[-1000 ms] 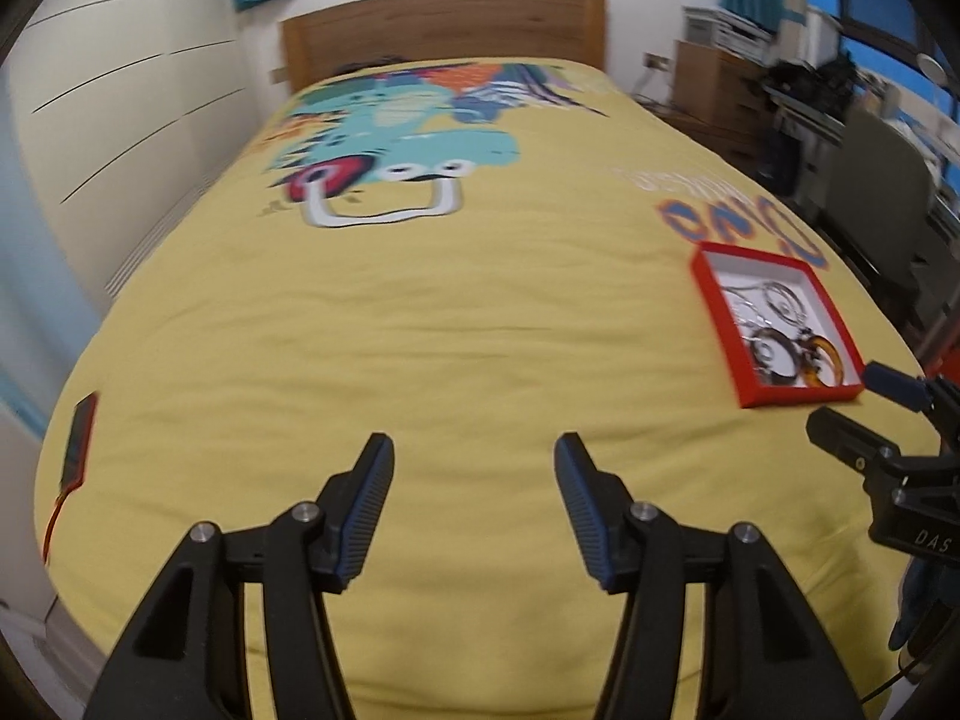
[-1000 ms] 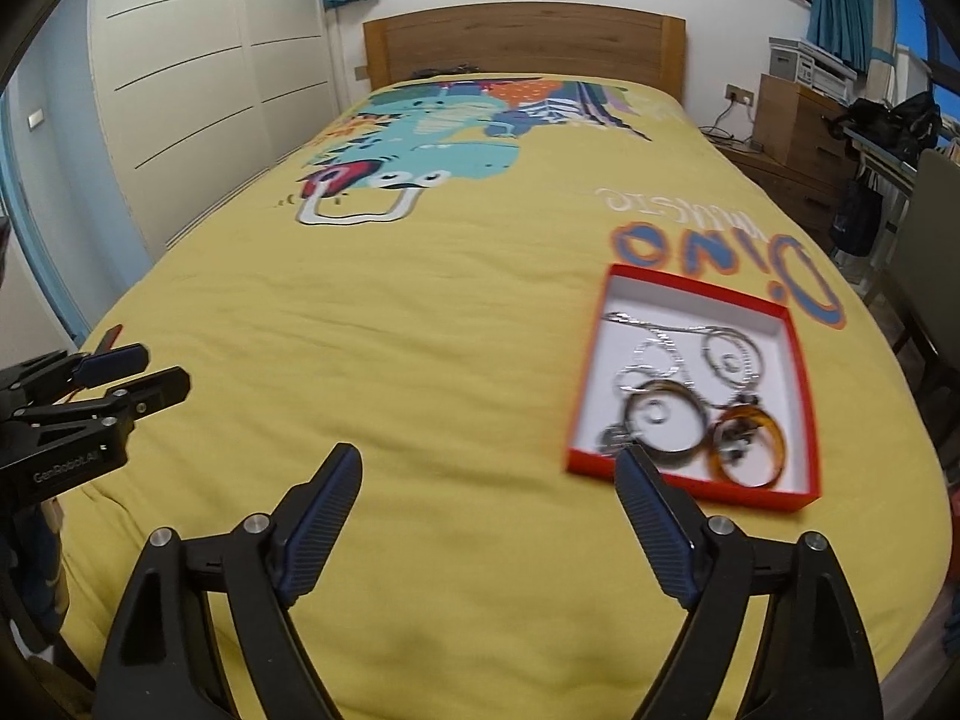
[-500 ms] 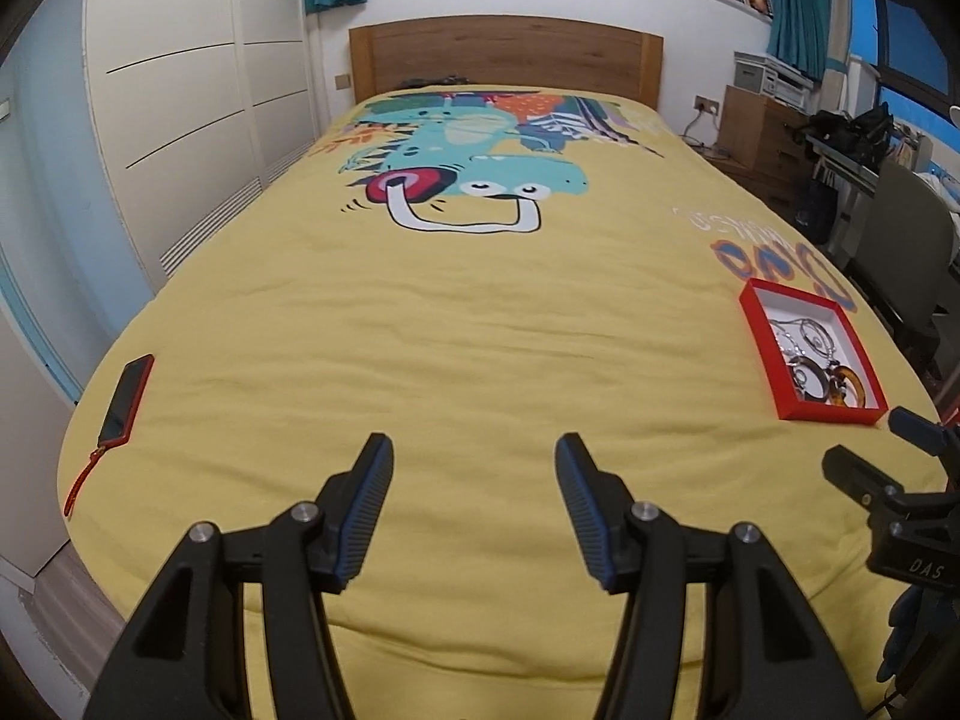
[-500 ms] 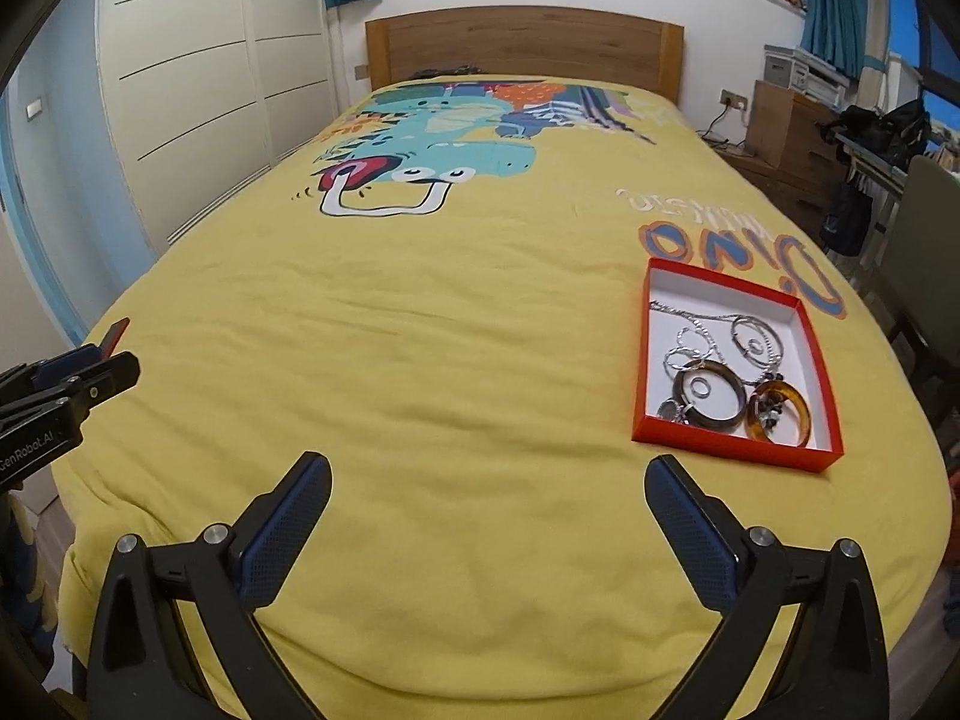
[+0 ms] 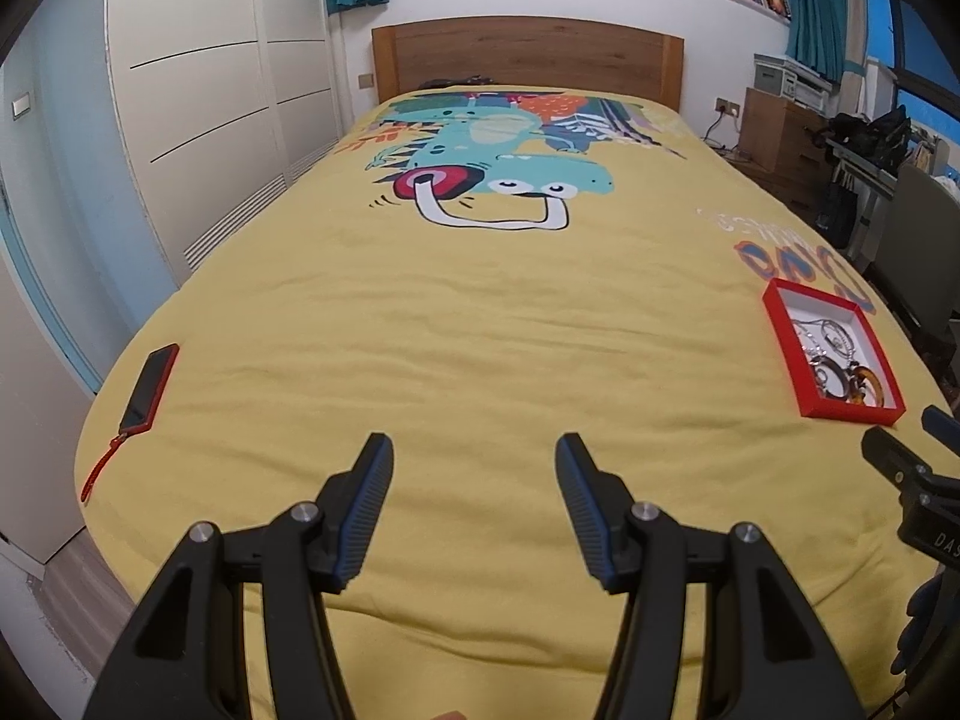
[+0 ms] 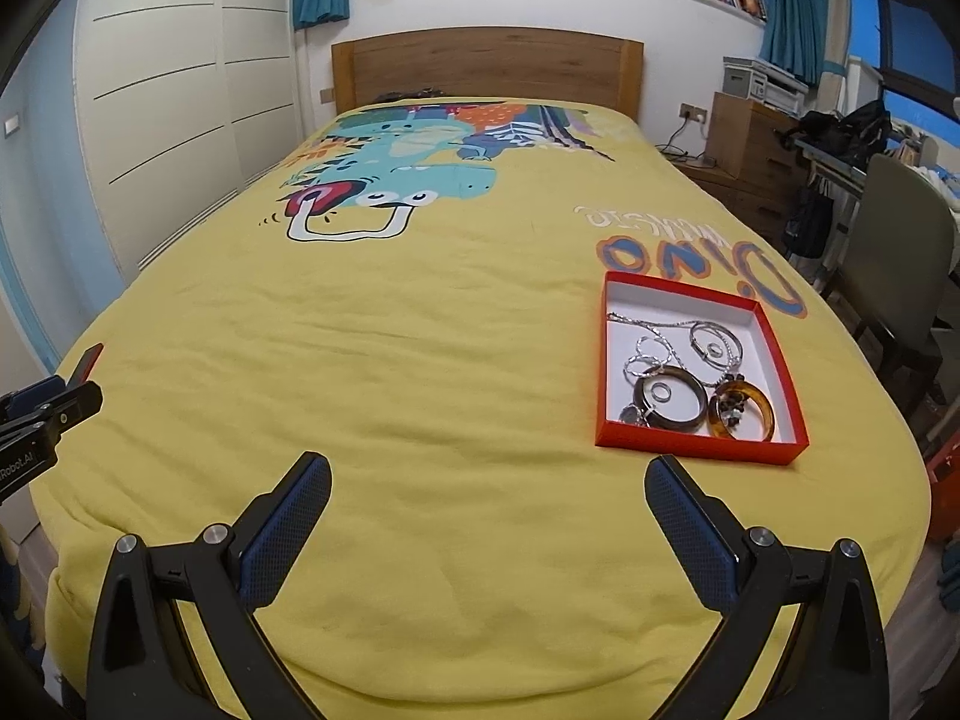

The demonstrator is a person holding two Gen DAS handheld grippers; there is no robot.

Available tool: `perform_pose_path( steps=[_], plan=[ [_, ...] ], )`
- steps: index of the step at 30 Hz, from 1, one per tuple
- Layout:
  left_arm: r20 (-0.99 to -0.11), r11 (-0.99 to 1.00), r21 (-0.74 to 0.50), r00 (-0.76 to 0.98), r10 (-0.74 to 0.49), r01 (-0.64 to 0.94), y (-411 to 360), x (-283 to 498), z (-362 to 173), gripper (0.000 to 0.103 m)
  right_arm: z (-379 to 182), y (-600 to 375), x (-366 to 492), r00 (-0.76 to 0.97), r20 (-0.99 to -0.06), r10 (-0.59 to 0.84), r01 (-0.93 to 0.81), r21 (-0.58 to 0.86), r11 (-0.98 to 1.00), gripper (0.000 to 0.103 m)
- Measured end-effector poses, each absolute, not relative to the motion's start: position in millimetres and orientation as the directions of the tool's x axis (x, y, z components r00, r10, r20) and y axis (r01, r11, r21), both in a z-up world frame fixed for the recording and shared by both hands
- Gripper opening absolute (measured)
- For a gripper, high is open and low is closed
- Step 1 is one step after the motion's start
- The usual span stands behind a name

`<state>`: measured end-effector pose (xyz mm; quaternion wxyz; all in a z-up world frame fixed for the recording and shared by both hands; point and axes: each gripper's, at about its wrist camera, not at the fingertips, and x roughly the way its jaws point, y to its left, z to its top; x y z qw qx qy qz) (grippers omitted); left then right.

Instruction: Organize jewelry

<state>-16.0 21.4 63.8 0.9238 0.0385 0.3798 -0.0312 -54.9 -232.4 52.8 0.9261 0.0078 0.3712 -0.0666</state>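
1. While both grippers are hanging over the near edge of the bedspread [image 6: 456,360], the box [image 6: 696,447] is lying at right of centre in the right wrist view, holding bangles [image 6: 669,399] and chains [image 6: 654,354].
2. The right gripper [image 6: 487,495] is standing at its widest, its jaws having just been opening, with nothing between them.
3. The left gripper [image 5: 474,483] is gaping wide and gripping nothing.
4. A phone [image 5: 150,387] is lying at the left edge of the left wrist view, well apart from the box [image 5: 780,336].
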Motion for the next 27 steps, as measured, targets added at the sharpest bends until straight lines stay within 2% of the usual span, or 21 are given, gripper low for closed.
perform_pose_path(
  steps=[11, 27],
  plan=[
    [-0.720, 0.991, 0.116, 0.693, 0.042, 0.060, 12, -17, 53, 0.054, 32, -250, -55, 0.699, -0.706, -0.113, 0.168, 0.009, 0.986, 0.102],
    [-0.735, 0.988, 0.116, 0.678, 0.019, 0.098, -11, -17, 42, 0.055, 28, -265, -61, 0.711, -0.691, -0.130, 0.190, 0.011, 0.982, 0.102]
  ],
)
